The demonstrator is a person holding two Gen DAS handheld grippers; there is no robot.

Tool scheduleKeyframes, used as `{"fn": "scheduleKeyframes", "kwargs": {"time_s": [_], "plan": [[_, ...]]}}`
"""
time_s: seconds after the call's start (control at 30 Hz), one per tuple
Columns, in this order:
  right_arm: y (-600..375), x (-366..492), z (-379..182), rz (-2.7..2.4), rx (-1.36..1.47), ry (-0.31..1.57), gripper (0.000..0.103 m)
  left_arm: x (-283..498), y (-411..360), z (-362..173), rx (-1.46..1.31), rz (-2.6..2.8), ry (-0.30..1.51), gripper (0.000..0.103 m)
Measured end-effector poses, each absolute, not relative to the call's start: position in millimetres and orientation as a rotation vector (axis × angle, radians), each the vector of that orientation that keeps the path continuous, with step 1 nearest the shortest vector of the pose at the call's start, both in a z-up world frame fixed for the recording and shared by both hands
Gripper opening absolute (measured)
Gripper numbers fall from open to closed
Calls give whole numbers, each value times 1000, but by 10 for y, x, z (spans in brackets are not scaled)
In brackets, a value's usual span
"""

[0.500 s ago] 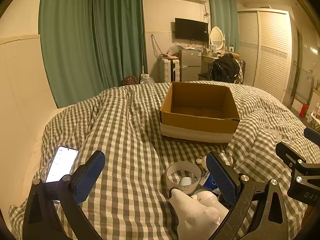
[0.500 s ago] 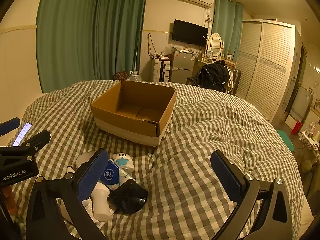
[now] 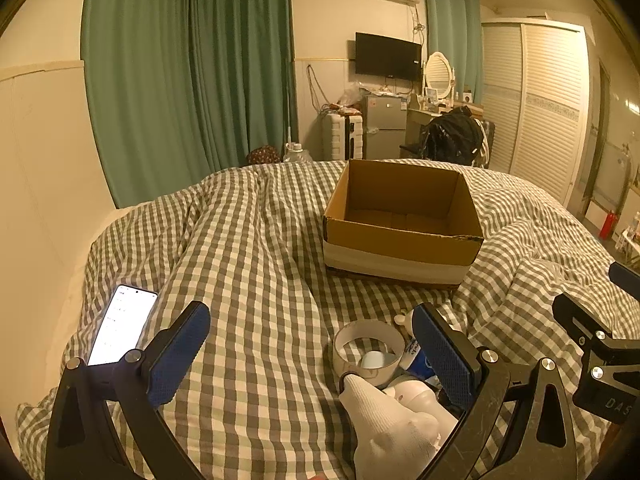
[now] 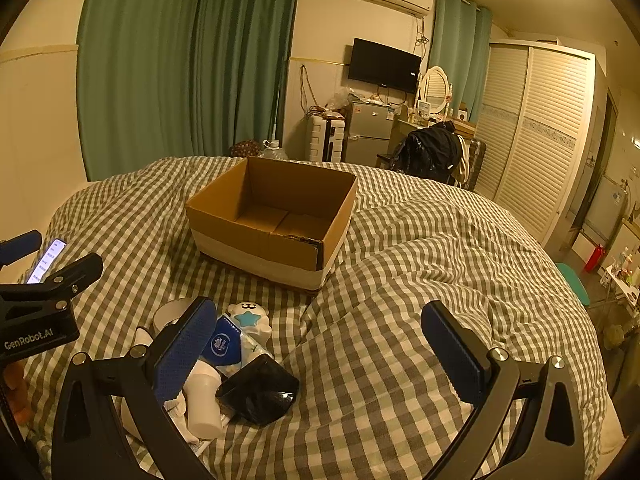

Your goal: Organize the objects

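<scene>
Low in both frames, my left tongs (image 3: 310, 354) and right tongs (image 4: 320, 350) gaped, released, beside the clutter pile (image 4: 240, 360) before the cardboard box (image 4: 276, 216).

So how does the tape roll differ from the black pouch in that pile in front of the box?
The tape roll is a pale open ring with a small object showing through its hole; the black pouch is dark, glossy and crumpled, with no opening visible. The roll lies at the pile's left side, the pouch at its near right edge. Both rest on the checked quilt, outside the cardboard box, and neither is gripped.
</scene>
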State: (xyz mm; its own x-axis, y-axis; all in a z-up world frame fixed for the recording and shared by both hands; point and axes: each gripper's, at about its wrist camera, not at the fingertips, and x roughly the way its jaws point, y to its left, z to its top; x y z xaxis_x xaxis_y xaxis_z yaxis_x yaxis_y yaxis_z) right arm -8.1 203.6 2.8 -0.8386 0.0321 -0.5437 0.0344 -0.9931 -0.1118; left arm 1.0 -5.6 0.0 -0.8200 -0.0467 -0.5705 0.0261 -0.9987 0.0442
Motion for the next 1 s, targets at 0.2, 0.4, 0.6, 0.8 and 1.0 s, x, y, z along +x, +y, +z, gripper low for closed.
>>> {"fn": "scheduleKeyframes", "kwargs": {"time_s": [0.2, 0.4, 0.6, 0.8, 1.0], "plan": [[2021, -71, 18, -3007, 879, 209, 103, 14, -21, -17, 930, -2971, -72, 103], [2004, -48, 25, -3011, 859, 219, 103, 31, -21, -23, 920, -2973, -69, 103], [1992, -52, 6, -3001, 869, 221, 103, 33, -25, -26, 918, -2975, -67, 103], [1982, -49, -6, -2994, 872, 222, 103, 30, -36, -21, 919, -2971, -59, 103], [1978, -45, -23, -2986, 878, 220, 103, 36, -37, -24, 922, -2971, -60, 103]]}}
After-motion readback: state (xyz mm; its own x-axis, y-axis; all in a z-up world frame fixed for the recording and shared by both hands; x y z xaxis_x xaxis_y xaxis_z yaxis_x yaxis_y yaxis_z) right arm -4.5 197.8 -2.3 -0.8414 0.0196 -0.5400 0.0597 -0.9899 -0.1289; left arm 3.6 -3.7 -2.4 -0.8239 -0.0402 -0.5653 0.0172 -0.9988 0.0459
